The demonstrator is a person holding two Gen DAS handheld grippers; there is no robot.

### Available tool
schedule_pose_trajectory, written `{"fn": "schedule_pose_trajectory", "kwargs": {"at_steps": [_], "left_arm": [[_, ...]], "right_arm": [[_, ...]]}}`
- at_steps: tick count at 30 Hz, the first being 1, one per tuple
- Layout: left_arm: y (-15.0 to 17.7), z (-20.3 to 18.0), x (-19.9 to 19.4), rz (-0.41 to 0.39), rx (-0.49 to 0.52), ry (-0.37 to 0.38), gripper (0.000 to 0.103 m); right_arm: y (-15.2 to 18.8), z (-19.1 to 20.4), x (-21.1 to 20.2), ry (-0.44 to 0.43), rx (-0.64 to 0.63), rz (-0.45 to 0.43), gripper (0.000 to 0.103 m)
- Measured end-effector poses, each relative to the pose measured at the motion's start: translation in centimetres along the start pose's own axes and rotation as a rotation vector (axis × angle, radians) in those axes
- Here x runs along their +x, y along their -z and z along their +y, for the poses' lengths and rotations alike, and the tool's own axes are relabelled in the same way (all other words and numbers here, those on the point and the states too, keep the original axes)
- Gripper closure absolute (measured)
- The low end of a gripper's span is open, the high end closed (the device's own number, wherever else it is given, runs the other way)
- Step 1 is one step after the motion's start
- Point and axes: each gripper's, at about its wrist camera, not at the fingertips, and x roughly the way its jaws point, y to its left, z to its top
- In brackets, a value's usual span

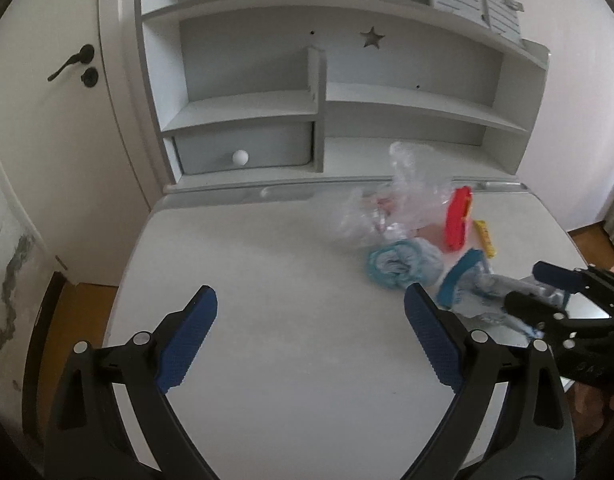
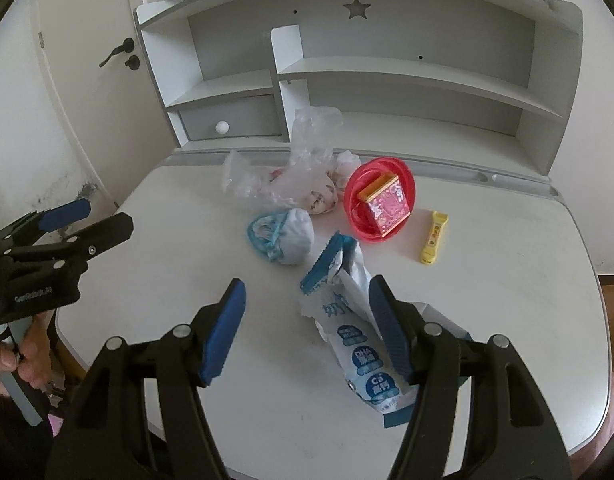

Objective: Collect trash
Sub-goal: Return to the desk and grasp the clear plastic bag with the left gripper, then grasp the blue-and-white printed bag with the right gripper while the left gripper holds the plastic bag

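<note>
Step looks like the approach, before any pick: nothing of the trash is gathered yet, it's all loose on the desk (image 2: 507,280). L gripper (image 1: 310,312) hangs over the bare left part of the desk w/ jaws wide apart, nothing between them. R gripper (image 2: 307,308) also has jaws well apart and holds nothing; it sits over the near right part, w/ the blue-white pouch (image 2: 359,336) lying flat just under and beside its right finger, not pinched. Rest of the trash is further back toward the shelf (image 2: 387,76): a clear bag (image 2: 291,176) crumpled w/ wadded stuff inside, a blue-white wad (image 2: 287,236) just in front of it, a red lid (image 2: 381,200) w/ a pink box (image 2: 387,208) on it, and a yellow tube (image 2: 434,236) alone to the right. No bin in either view. Next move, I'd guess: R drops onto the pouch, nearest item, and needs both pads around its raised crinkled top edge since the body is flat on the desk and hard to get under. L is free to go for the bag, maybe to hold it open as the collector.
</note>
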Motion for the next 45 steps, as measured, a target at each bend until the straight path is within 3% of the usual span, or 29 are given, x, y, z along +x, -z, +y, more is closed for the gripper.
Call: {"fn": "schedule_pose_trajectory", "kwargs": {"at_steps": [10,19,22,23,24,25,27,28,29,30,34,40,45], "left_arm": [[-2.7,-0.1,7.0,0.058,0.011,0.091,0.011],[-6.8,-5.7,13.1,0.085,0.178,0.216,0.011],[-6.7,-7.2,14.6,0.101,0.245,0.186,0.012],[-6.7,-7.5,14.8,0.099,0.256,0.189,0.015],[-6.6,-7.8,15.0,0.1,0.265,0.188,0.03],[-6.6,-7.9,15.1,0.104,0.269,0.18,0.035],[-6.4,-8.1,15.3,0.112,0.275,0.175,0.064],[-6.5,-8.0,15.3,0.109,0.273,0.168,0.07],[-6.6,-7.8,15.0,0.097,0.262,0.161,0.082],[-6.9,-7.6,14.8,0.095,0.248,0.166,0.086],[-7.8,-6.3,13.3,0.072,0.182,0.175,0.094],[-9.5,-3.5,9.1,-0.001,0.089,0.173,0.094],[-8.9,-1.9,6.1,-0.031,0.07,0.167,0.094]], "right_arm": [[0.7,-3.2,0.0,0.044,0.032,0.016,0.041],[0.3,-5.4,0.4,0.043,0.032,0.045,0.041],[0.0,-5.5,0.6,0.042,0.03,0.048,0.041],[-0.1,-5.6,0.7,0.04,0.028,0.049,0.041],[-0.1,-5.6,0.8,0.039,0.028,0.049,0.041],[-0.2,-5.7,1.0,0.037,0.028,0.05,0.041],[-0.3,-5.8,1.1,0.035,0.029,0.052,0.041],[-0.3,-5.9,1.2,0.034,0.03,0.054,0.041],[-0.3,-6.0,1.3,0.033,0.031,0.055,0.041],[-0.3,-6.0,1.4,0.032,0.031,0.055,0.041],[-0.3,-6.3,1.6,0.03,0.034,0.059,0.041],[-1.4,-7.9,1.4,-0.002,0.092,0.045,0.041],[-3.9,-8.5,4.1,-0.04,0.118,0.095,0.041]]}}
